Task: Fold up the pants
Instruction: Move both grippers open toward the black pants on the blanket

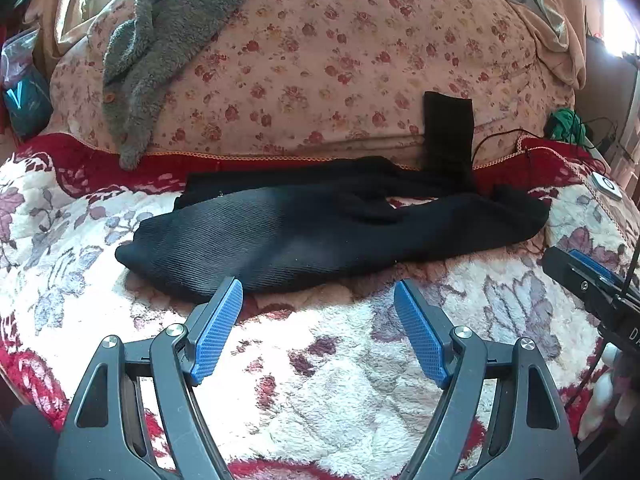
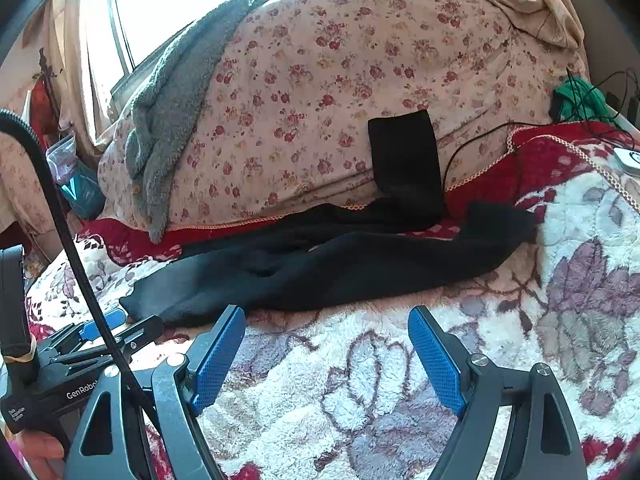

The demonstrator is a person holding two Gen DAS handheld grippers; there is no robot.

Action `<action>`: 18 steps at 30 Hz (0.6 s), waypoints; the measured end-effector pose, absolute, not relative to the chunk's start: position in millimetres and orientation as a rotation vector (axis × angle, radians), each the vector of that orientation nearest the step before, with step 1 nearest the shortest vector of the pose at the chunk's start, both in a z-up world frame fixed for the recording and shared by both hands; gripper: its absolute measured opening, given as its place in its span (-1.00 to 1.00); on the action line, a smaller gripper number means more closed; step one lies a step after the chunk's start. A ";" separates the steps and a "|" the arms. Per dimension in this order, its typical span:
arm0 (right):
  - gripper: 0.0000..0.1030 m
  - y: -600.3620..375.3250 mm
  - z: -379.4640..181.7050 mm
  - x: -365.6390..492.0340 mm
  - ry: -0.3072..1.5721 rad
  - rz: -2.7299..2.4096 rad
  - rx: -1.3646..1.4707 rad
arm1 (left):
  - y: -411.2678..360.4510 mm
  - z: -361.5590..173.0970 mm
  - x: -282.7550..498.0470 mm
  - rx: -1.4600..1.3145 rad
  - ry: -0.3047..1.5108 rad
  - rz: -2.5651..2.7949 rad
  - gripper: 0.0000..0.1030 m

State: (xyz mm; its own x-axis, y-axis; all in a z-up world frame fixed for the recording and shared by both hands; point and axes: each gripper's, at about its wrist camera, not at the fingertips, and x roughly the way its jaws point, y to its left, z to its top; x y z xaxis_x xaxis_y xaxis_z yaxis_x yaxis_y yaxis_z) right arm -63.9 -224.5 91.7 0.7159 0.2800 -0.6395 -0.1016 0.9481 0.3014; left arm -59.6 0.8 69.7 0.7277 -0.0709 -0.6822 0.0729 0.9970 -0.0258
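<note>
Left tool [image 1: 318,300] and right tool [image 2: 326,328] both wide open, empty, just short of black pants [image 1: 320,236] on floral blanket [image 1: 340,392].

— How many garments lie on the bed?
— One pair of black ribbed knit pants [image 1: 312,236] and one grey fleecy button-up garment [image 1: 160,52].
— Covers?
— One white-and-red floral plush blanket [image 1: 320,380], one pink rose-print quilt [image 1: 320,60].
— Grippers?
— Two, each with two blue textured pads [image 2: 218,356].
</note>
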 end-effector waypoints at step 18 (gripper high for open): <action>0.53 -223.9 74.0 -55.8 0.787 0.215 0.251 | 13.0 57.7 -48.6 -0.057 0.802 -0.076 0.55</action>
State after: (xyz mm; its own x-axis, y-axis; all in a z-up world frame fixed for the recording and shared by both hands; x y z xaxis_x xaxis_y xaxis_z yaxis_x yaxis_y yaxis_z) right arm -55.8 -223.9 74.0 0.6873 0.2824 -0.6692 -0.0967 0.9487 0.3011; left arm -48.6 13.0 57.7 0.6924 -0.0898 -0.7159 0.0467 0.9957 -0.0797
